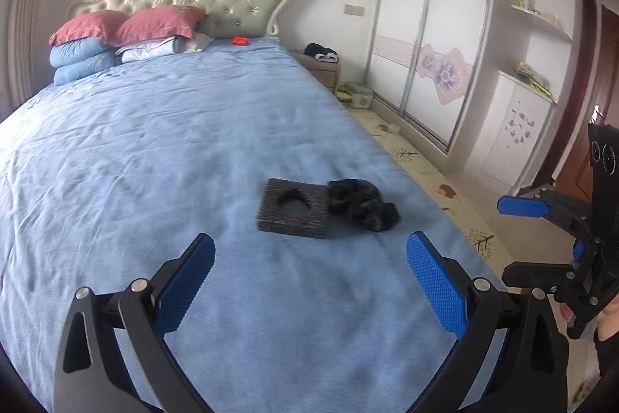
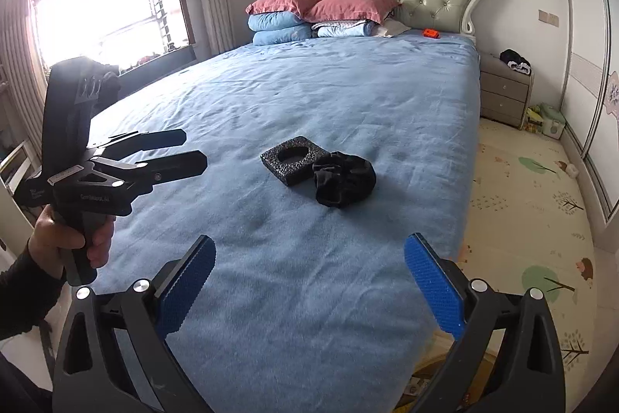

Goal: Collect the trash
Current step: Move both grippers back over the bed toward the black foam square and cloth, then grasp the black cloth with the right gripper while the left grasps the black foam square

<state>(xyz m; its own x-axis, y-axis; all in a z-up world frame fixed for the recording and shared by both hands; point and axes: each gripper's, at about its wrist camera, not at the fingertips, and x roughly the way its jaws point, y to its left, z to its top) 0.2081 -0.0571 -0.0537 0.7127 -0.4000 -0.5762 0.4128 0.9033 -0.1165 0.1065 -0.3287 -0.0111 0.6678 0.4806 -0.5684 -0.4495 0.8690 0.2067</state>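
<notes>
No legible text anywhere.

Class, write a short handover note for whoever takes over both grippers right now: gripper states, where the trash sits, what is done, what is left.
Left gripper: open, empty, above the bed.
Right gripper: open, empty, above the bed.
Trash: black foam block with a round hole and crumpled black bag lie touching on the blue bedsheet, ahead of both grippers.
Done: nothing collected.
Left: likely open the bag and put the foam block inside.
</notes>
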